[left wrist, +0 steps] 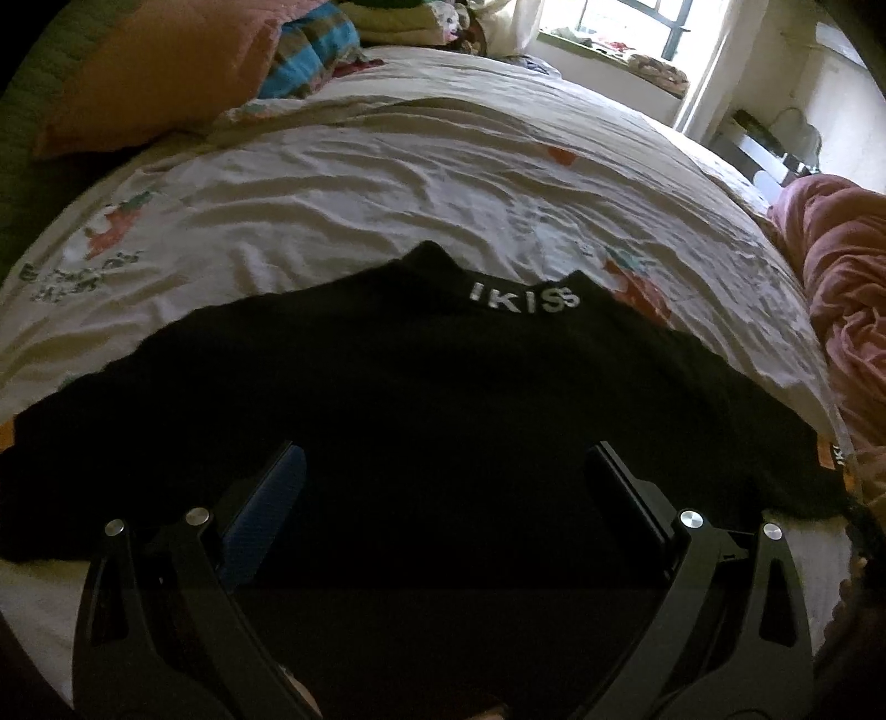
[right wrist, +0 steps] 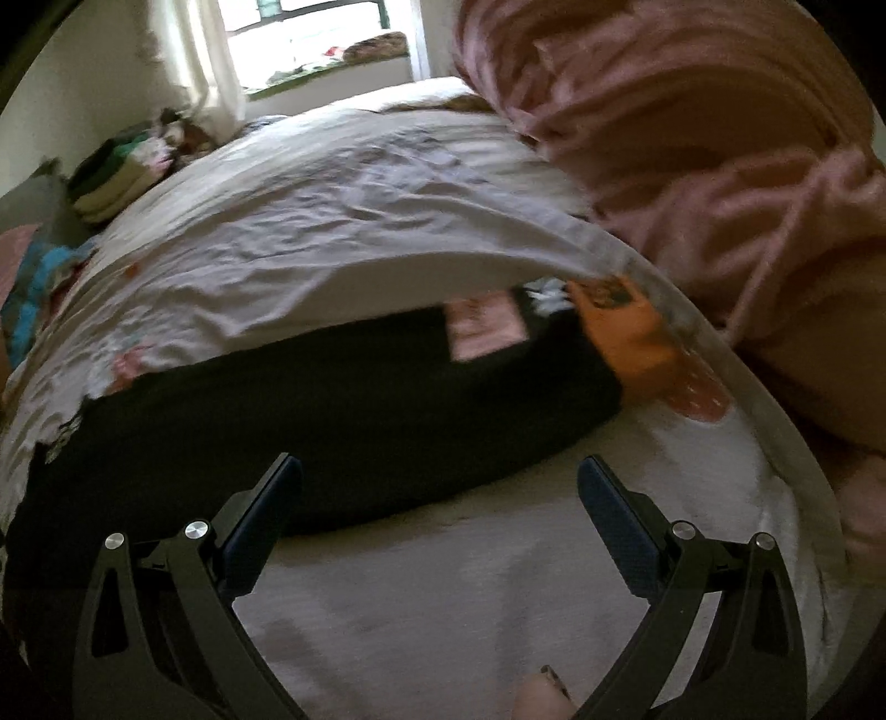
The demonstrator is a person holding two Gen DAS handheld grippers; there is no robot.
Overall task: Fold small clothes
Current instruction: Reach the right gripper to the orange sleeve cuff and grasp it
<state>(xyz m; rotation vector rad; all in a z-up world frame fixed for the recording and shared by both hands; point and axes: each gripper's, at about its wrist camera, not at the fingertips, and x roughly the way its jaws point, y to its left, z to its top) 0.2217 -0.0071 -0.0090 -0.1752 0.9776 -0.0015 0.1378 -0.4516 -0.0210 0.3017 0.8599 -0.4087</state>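
bed: wrinkled white printed sheet (left wrist: 387, 183), ahead of the jaws
window: (left wrist: 620, 22) far ahead, daylight in
curtain: white (right wrist: 205, 61), left of the window
pillow: orange (left wrist: 160, 72), far left
blanket: pink (left wrist: 847, 277), right
wall: pale (right wrist: 83, 94)

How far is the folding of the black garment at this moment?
Done: the black garment lies spread flat on the bed sheet, collar lettering away from the camera. In hand: nothing; the left gripper hovers open over the cloth, and the right gripper is open near its edge, holding nothing. Left: no fold is visible, so all folds remain.
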